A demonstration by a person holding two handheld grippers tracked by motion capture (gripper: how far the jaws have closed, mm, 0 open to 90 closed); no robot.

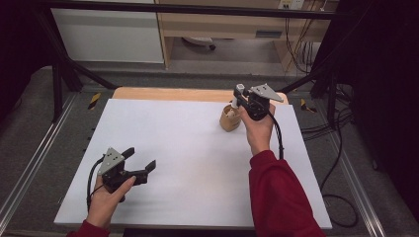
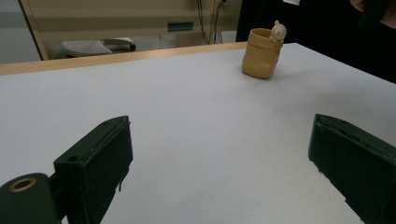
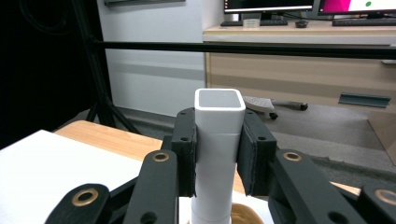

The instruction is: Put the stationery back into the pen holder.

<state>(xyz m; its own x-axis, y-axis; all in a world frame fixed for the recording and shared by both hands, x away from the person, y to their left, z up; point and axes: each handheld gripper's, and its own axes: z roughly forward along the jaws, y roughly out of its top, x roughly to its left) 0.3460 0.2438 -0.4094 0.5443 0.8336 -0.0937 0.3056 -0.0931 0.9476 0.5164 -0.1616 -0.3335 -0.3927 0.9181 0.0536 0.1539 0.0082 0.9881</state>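
right tool (image 3: 219,154) clamping white square tube (image 3: 218,140), tan cup (image 2: 262,52) with figurine on rim

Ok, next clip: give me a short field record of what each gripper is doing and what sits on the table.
right gripper: shut on white square tube, held upright over the cup
left gripper: open, nothing between its fingers, low over the table
tan cup: upright near the far right of the white table, a small pale figure at its rim
held tube's lower end: hidden behind the fingers
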